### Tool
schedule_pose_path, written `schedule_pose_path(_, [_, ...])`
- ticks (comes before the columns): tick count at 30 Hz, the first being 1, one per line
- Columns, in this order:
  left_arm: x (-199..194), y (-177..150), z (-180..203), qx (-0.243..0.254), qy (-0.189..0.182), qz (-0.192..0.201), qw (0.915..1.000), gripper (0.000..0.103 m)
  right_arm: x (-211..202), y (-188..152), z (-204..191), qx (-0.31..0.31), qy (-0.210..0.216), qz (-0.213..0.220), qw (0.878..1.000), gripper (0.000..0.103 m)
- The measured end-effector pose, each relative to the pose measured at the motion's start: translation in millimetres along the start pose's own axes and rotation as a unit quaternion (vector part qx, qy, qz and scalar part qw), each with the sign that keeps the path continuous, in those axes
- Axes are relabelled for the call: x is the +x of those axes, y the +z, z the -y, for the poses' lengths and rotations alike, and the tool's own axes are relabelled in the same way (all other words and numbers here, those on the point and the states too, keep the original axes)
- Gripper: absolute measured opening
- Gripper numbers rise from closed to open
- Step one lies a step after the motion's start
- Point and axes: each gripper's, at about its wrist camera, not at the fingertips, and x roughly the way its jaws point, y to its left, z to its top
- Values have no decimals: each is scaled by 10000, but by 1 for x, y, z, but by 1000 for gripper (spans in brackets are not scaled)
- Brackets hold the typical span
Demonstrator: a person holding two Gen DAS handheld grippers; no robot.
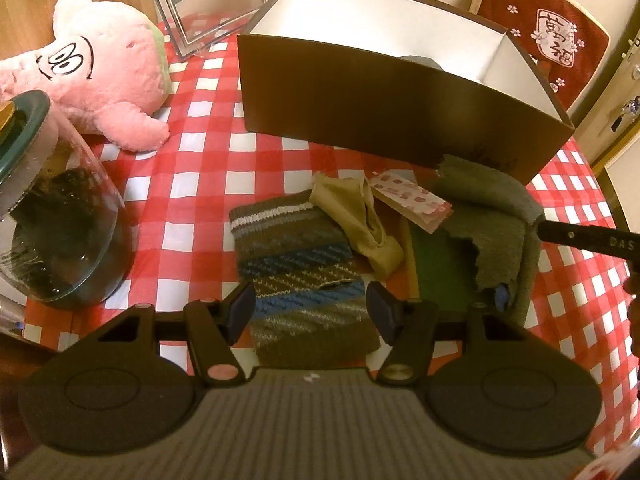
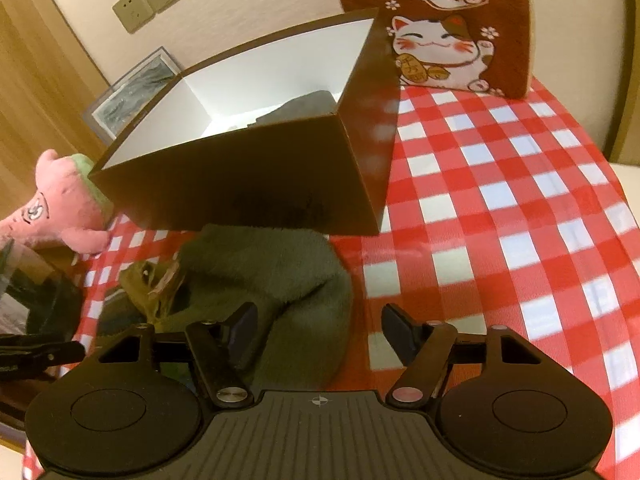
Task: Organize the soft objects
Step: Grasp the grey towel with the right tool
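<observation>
L tongs (image 1: 311, 307): jaws apart, nothing gripped. They straddle the near end of the striped knit piece (image 1: 298, 264), pads on either side of it; contact w/ the pads can't be confirmed.

R tongs (image 2: 316, 330): jaws apart, not clamped. L pad sits over the grey-green fleece cloth (image 2: 272, 280), R pad over bare worktop (image 2: 500, 208). Cloth edge falls between the pads.

Soft stuff is piled in front of the brown box (image 1: 380, 116): knit piece, tan stocking-like fabric (image 1: 360, 224) overlapping its far R corner, pink-printed packet (image 1: 412, 200) behind that, a green flat item (image 1: 436, 268) partly under the fleece. Fleece's far edge is touching or just short of the box's front wall, can't tell which.

Box is open-top, white inside, a dark item (image 2: 304, 106) in the bottom, mostly hidden by the wall. Pink plush pig (image 1: 104, 68) to the L, clear of the pile. Glass jar (image 1: 56, 216) near L edge, cut off by frame.

Open room: checked cloth R of the fleece is free out to the worktop rim. L side tighter, jar and plush there.

Framed picture (image 1: 208, 0) and red lucky-cat cushion (image 2: 448, 28) behind the box, both cropped. Small blue object by the fleece's near edge, unclear.
</observation>
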Motion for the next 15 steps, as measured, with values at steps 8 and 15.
schedule_pose_path(8, [9,2,2,12,-45,-33,10000,59,30,4,0,-159,127,-102,9997,37])
schedule_pose_path(15, [11,1,2,13,-62,-34,10000,59,3,4,-13,-548,259,331,9976,10])
